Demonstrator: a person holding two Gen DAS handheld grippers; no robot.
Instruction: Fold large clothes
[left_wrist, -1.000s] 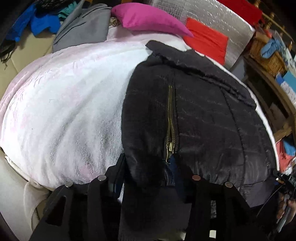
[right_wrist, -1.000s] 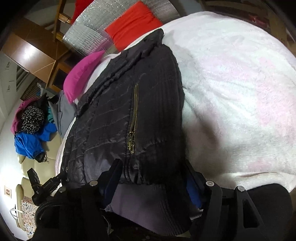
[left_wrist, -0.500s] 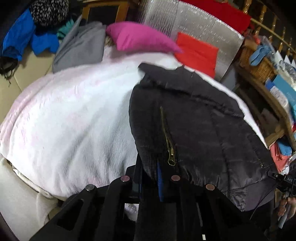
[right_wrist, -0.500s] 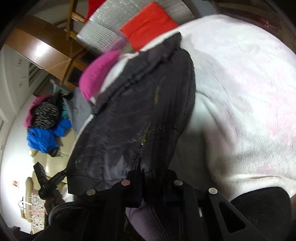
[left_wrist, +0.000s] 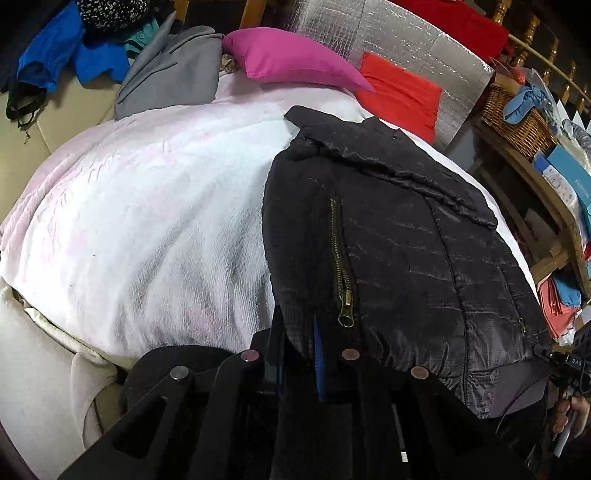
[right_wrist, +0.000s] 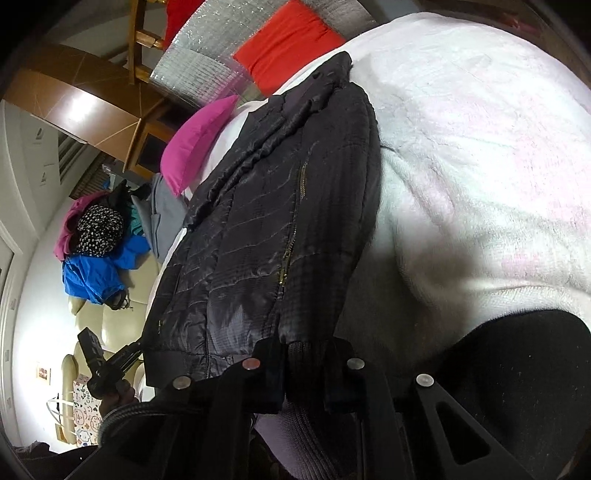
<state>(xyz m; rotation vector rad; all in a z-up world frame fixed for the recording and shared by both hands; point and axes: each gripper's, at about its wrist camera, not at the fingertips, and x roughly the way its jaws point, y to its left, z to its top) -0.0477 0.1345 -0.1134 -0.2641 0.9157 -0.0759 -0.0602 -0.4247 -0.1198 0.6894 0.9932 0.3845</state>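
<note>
A black quilted jacket (left_wrist: 399, 236) with a brass zipper lies folded lengthwise on a white and pink blanket (left_wrist: 147, 221). In the left wrist view my left gripper (left_wrist: 299, 343) is shut on the jacket's near hem corner, just below the zipper pull. From the right wrist view the same jacket (right_wrist: 273, 206) runs away toward the pillows, and my right gripper (right_wrist: 304, 350) is shut on its ribbed hem at the near edge. Both hem corners are lifted slightly off the blanket (right_wrist: 480, 166). A hand with the other gripper shows at each view's edge.
A magenta pillow (left_wrist: 291, 59), a red cushion (left_wrist: 399, 92) and silver foil padding stand at the bed's head. Grey fabric (left_wrist: 170, 70) and blue clothes (left_wrist: 74, 55) are piled at the far left. A wicker basket (left_wrist: 517, 114) and wooden shelves line the right side.
Both grippers closed on the jacket's hem, which was lying between open fingers a second ago. The hem corners have since risen a little and the jacket's near end has drawn in.
</note>
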